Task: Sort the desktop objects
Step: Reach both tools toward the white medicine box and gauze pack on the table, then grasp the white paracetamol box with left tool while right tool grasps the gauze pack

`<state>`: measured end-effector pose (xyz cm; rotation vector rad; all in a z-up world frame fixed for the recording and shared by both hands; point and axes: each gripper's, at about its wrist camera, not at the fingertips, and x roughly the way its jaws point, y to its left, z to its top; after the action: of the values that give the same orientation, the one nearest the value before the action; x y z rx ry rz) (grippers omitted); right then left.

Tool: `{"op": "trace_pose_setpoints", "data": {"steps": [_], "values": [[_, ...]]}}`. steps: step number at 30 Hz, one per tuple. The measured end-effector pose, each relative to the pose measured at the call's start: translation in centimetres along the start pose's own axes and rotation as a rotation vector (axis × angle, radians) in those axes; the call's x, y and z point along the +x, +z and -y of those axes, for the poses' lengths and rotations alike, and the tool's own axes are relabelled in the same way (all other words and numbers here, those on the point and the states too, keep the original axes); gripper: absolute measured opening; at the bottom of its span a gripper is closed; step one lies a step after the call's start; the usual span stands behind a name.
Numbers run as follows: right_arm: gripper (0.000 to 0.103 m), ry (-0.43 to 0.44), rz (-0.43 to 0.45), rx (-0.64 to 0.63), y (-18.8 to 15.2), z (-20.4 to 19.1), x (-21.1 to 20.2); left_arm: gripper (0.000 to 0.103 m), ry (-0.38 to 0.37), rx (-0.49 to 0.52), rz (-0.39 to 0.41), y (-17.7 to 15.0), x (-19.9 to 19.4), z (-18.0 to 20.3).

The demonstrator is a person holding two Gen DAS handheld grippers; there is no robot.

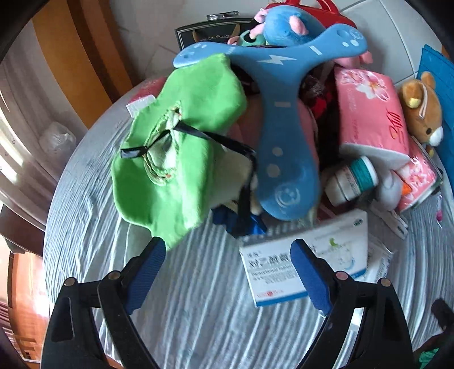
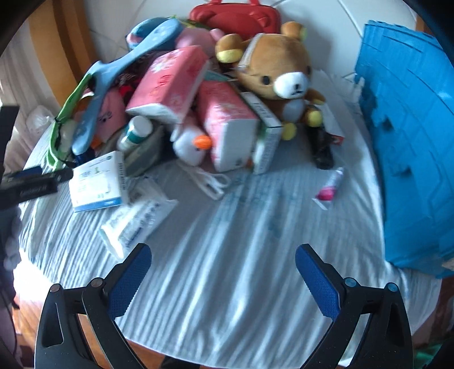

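A heap of objects lies on a round table with a striped grey cloth [image 1: 184, 326]. In the left wrist view my left gripper [image 1: 228, 249] stands open above the cloth, its fingers framing the edge of a green cloth bag [image 1: 176, 127] and a white medicine box [image 1: 306, 261]. A blue three-armed toy [image 1: 281, 136] lies on top of the heap. In the right wrist view my right gripper [image 2: 224, 258] is open over bare cloth [image 2: 227, 269], short of the heap. A brown bear plush [image 2: 281, 73], pink tissue packs [image 2: 170, 85] and a white plush [image 2: 190, 144] lie ahead.
A blue bin [image 2: 408, 147] stands at the table's right. A red bag [image 2: 235, 17] sits at the back. A small pink tube [image 2: 329, 187], a white bottle [image 1: 351, 178] and a flat white packet [image 2: 136, 224] lie on the cloth. Wooden furniture lies beyond the left edge.
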<state>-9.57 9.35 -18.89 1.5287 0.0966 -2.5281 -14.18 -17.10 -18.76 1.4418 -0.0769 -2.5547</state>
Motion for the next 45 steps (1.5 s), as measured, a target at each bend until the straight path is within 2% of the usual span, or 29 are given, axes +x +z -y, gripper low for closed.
{"op": "trace_pose_setpoints", "data": {"steps": [2,6,10,11,13,16,18,20,23,29,31,34,37,39,45], "values": [[0.103,0.024,-0.007,-0.014,0.1,-2.3,1.1,0.090,0.028,0.024,0.001,0.5,1.3,-0.2],[0.103,0.072,-0.033,-0.041,0.0,-6.8,4.1,0.090,0.013,0.066,-0.054,0.1,3.9,0.1],[0.103,0.037,-0.079,-0.070,-0.3,-8.9,7.3,0.091,-0.013,0.108,-0.098,-2.2,4.4,1.1],[0.103,0.004,-0.102,-0.075,-0.5,-8.7,7.9,0.091,-0.014,0.107,-0.087,-2.8,4.0,1.1],[0.103,-0.041,-0.104,-0.060,-0.8,-7.5,7.9,0.090,-0.049,0.104,-0.115,-3.9,3.4,1.0],[0.103,-0.167,-0.103,0.002,-1.2,-3.5,7.1,0.090,-0.102,0.100,-0.145,-5.6,2.3,1.2],[0.103,-0.211,-0.108,0.067,-1.3,-0.4,6.5,0.090,-0.138,0.100,-0.128,-6.3,0.8,1.7],[0.103,-0.213,-0.101,0.106,-1.4,1.5,5.5,0.090,-0.207,0.112,-0.097,-6.8,-1.2,2.9],[0.103,-0.180,-0.085,0.123,-1.8,2.6,3.8,0.090,-0.292,0.211,-0.085,-7.8,-2.7,5.8],[0.103,-0.119,-0.081,0.109,-3.0,2.0,2.3,0.090,-0.275,0.410,-0.136,-10.0,-1.7,9.1],[0.103,-0.120,-0.088,0.100,-3.2,1.7,2.3,0.090,-0.250,0.437,-0.144,-8.6,0.3,9.3],[0.103,-0.120,-0.096,0.092,-3.7,1.0,2.6,0.090,-0.189,0.391,-0.121,-7.1,2.2,9.4],[0.103,-0.115,-0.097,0.076,-3.5,0.2,2.7,0.101,-0.251,0.281,-0.156,-5.5,3.5,8.6],[0.103,-0.104,-0.095,0.061,-2.9,-0.6,3.0,0.102,-0.298,0.216,-0.184,-5.4,4.2,8.4],[0.103,-0.050,-0.091,0.052,0.4,-2.0,5.4,0.103,-0.269,0.231,-0.140,-6.6,4.5,9.4]]}}
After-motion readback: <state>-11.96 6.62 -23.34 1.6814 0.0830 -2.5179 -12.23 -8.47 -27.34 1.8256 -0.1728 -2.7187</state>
